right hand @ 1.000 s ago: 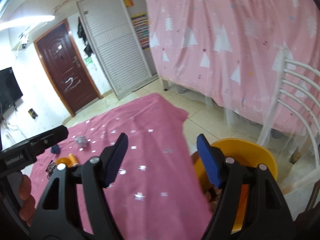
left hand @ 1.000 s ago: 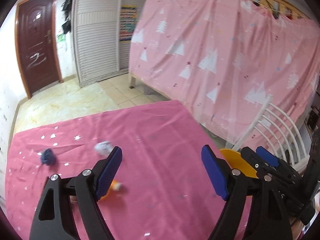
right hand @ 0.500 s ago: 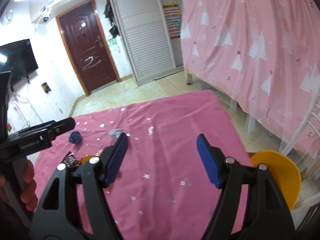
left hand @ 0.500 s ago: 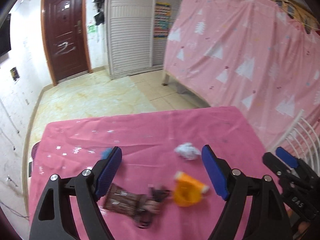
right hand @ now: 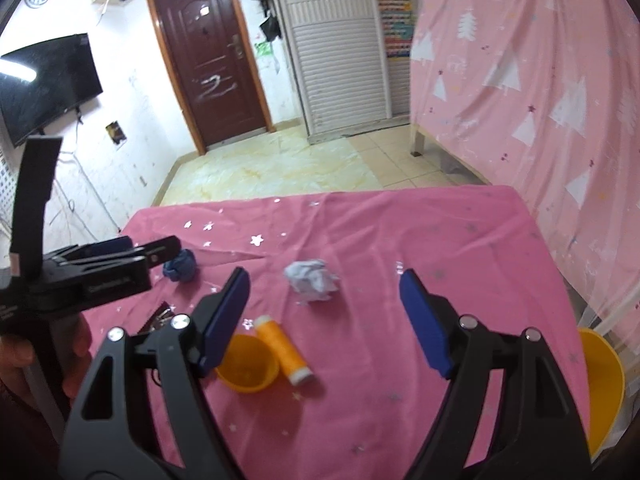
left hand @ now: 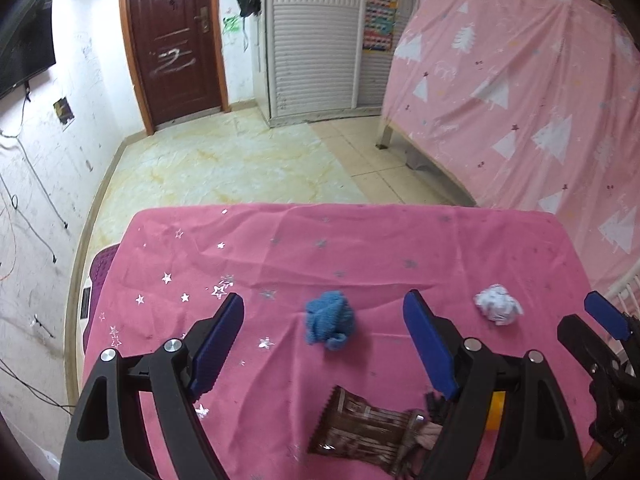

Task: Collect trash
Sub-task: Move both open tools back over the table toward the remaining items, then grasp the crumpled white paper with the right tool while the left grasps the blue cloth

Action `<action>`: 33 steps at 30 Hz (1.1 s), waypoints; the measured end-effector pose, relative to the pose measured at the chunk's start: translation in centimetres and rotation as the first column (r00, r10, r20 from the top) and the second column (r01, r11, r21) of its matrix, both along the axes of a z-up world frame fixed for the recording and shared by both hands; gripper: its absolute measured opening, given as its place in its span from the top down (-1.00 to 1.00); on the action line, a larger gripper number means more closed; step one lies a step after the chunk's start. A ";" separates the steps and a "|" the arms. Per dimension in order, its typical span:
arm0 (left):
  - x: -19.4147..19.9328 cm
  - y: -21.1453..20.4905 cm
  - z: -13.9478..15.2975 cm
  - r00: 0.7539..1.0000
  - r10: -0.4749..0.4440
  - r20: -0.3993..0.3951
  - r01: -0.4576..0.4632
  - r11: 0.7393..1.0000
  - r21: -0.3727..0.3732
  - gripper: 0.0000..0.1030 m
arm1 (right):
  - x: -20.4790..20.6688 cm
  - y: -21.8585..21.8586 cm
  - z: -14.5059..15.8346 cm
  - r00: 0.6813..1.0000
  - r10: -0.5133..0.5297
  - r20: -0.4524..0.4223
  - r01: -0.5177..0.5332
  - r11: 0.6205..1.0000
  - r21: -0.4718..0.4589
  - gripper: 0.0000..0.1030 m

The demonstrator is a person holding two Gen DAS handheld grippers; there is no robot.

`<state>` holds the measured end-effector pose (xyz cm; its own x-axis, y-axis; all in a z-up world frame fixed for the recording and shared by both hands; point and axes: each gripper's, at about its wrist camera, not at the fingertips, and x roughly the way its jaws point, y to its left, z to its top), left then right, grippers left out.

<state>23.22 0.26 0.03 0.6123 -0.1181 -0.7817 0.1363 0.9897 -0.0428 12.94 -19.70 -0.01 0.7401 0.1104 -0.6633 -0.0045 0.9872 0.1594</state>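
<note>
On the pink star-print tablecloth (left hand: 280, 248) lie a blue crumpled wad (left hand: 330, 322), a white crumpled paper ball (left hand: 498, 308) and a brown snack wrapper (left hand: 360, 430). My left gripper (left hand: 324, 344) is open and empty, above the cloth just short of the blue wad. My right gripper (right hand: 324, 316) is open and empty, with the paper ball (right hand: 312, 278) beyond its fingertips. An orange thread spool (right hand: 284, 350) and a small orange bowl (right hand: 246, 364) lie under the right gripper. The left gripper (right hand: 132, 258) shows at the left of the right wrist view, by the blue wad (right hand: 182, 266).
A yellow bin (right hand: 604, 384) stands off the table's right edge. A pink sheet with white trees (left hand: 520, 100) hangs over a bed at the right. A white chair back (left hand: 624, 292) is near the right edge. Tiled floor and a brown door (left hand: 176, 40) lie beyond.
Both grippers have swung left from the yellow bin and the table's right edge to face the trash on the cloth. Both stay open and empty.
</note>
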 end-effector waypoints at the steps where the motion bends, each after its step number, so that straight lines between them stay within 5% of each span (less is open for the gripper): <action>1: 0.2 0.2 -0.3 1.000 0.004 -0.010 -0.004 1.000 0.000 -0.47 | 0.4 0.3 -0.1 1.000 0.008 -0.008 -0.008 1.000 -0.001 -0.49; 13: 1.9 0.2 -3.2 0.995 0.059 -0.083 -0.053 0.996 0.072 -0.47 | 3.6 2.8 -2.3 0.992 0.059 -0.110 -0.070 0.993 -0.099 -0.50; 21: 1.9 -0.8 -3.7 0.996 0.034 -0.077 -0.026 0.995 0.099 -0.01 | 4.7 3.2 -3.3 0.987 0.062 -0.148 -0.083 0.987 -0.139 -0.48; 25: 1.5 -1.4 -3.5 0.998 0.007 -0.066 0.000 0.995 0.095 0.53 | 5.0 3.3 -3.8 0.984 0.070 -0.164 -0.094 0.985 -0.144 -0.13; 30: 1.3 -1.4 -3.6 0.998 -0.001 -0.057 0.006 0.996 0.088 0.55 | 5.1 3.2 -4.4 0.981 0.073 -0.178 -0.100 0.984 -0.147 0.40; 33: 1.3 -0.9 -3.7 0.998 0.001 -0.063 0.003 0.998 0.062 0.55 | 4.8 3.1 -4.2 0.983 0.070 -0.172 -0.094 0.986 -0.139 0.42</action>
<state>24.56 -0.61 -3.62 0.5613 -0.0686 -0.8248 0.1367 0.9906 0.0106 17.78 -16.64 -4.21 0.6105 0.0590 -0.7898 -0.0720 0.9972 0.0189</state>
